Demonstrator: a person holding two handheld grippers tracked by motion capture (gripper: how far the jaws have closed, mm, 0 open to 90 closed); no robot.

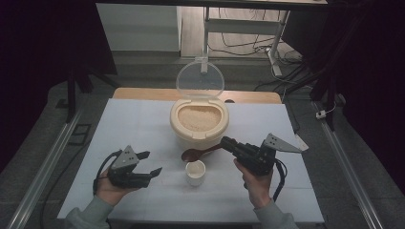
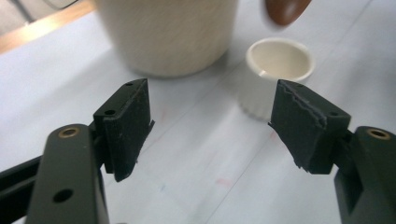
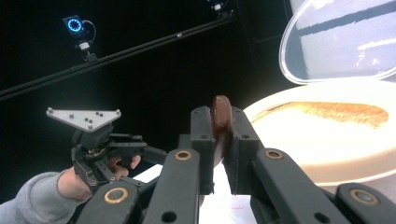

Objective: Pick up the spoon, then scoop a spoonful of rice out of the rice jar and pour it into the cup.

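A cream container [image 1: 199, 128] of rice stands mid-table with its clear lid [image 1: 199, 80] raised. In front of it sits a small white cup [image 1: 196, 172]. My right gripper [image 1: 224, 141] is shut on the handle of a brown spoon [image 1: 191, 154], whose bowl hovers just above and behind the cup. In the right gripper view the spoon [image 3: 221, 103] stands edge-on between the closed jaws of this gripper [image 3: 219, 114], beside the container [image 3: 327, 144]. My left gripper [image 1: 150, 162] is open and holds nothing, left of the cup. Its own view of the gripper [image 2: 210, 126] shows the cup [image 2: 279, 60] ahead to the right.
A white sheet covers the table [image 1: 143, 124], with a wooden edge [image 1: 143, 93] at the back. Metal rails [image 1: 47, 162] run along both sides on the floor. A desk frame and cables [image 1: 267, 43] stand beyond the table.
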